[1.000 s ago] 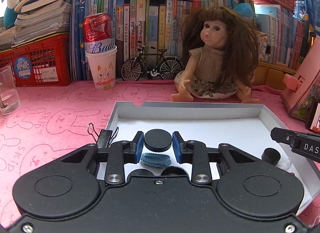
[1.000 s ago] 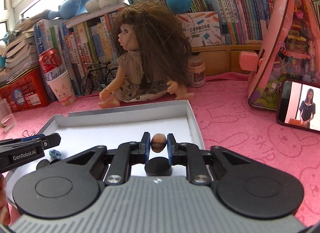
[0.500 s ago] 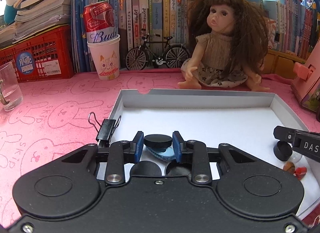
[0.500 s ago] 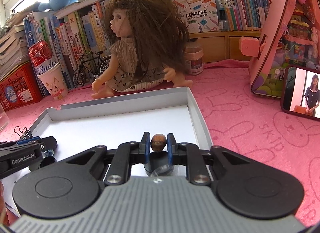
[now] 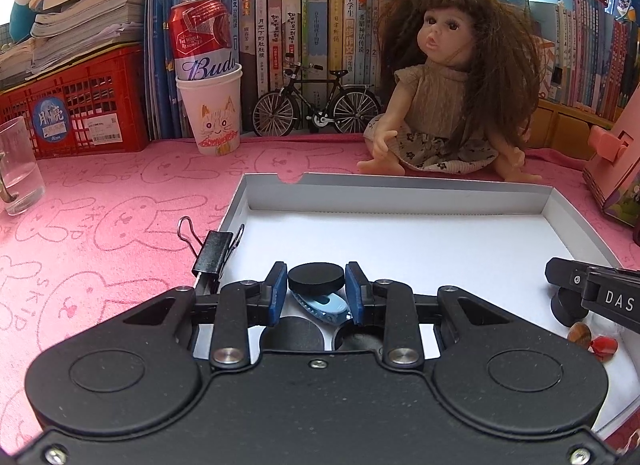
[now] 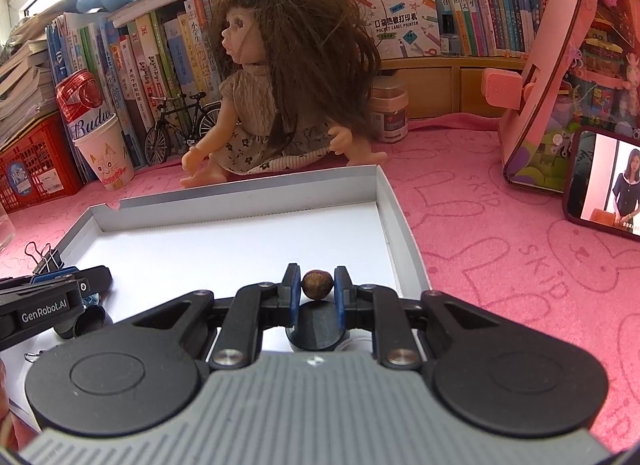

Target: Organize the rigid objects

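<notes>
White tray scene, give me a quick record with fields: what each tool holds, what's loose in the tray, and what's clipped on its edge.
left tool: shut on black disc
right tool: shut on brown nut
container: white tray on pink cloth
loose in tray: blue oval piece, red bead
tray's left edge: black binder clip
behind tray: doll

- pink bunny-print cloth (image 5: 120,225) covers the table
- white tray (image 5: 400,193), doll (image 5: 448,97), glass (image 5: 18,165), paper cup (image 5: 212,113) rest on it
- phone (image 6: 604,181), possibly propped
</notes>
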A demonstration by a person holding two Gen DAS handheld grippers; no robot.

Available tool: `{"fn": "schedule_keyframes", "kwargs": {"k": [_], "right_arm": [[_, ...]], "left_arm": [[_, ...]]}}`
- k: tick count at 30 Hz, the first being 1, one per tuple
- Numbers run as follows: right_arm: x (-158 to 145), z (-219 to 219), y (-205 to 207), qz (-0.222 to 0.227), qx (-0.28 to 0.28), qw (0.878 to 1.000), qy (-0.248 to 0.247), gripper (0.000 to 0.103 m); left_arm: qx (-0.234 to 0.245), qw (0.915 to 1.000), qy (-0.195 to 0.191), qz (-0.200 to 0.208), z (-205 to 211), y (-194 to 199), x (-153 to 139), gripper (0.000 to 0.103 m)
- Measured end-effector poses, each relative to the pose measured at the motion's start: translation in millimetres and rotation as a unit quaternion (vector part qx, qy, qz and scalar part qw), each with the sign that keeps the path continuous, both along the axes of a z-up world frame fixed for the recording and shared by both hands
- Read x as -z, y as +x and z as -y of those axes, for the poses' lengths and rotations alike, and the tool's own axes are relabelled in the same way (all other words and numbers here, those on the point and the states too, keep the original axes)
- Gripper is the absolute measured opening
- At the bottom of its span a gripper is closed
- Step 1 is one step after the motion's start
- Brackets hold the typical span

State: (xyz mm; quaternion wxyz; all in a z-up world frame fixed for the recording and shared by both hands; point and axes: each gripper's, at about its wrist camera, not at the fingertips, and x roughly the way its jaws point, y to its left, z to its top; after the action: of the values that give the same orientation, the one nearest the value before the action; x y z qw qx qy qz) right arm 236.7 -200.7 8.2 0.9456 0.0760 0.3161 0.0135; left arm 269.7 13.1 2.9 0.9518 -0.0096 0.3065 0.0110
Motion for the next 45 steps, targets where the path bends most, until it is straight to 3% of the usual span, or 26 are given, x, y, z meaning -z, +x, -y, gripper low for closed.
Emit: {"fn": "schedule_keyframes", "kwargs": {"k": [14,16,18,23,45], "right_arm": [[0,0,0,-0.002,-0.002,1.0,0.002,0.023],[0,1,-1,-0.001,-0.001,1.0,0.004,0.023],[-1,2,-2,0.002,0.0,1.0,0.009,0.023],[-3,1,-4,0.009,-0.001,1.0,0.01,0.045],[-23,1,-23,0.032,-0.011,0.999,-0.012,0.06]], "left_arm": [[-0.001,0.9999,-0.009,-0.007,-2,-1,0,0.03],[0.0,1.0,-0.008,-0.005,-2,-1,0,0.033],[0.001,1.0,-0.007,0.0,-1,-3,-1,0.044],[0.007,0.9999,-0.002,0.01,3,-8,-6,0.048],[0.033,0.9987,0.014,0.035,18,-31,-24,0.063]]}}
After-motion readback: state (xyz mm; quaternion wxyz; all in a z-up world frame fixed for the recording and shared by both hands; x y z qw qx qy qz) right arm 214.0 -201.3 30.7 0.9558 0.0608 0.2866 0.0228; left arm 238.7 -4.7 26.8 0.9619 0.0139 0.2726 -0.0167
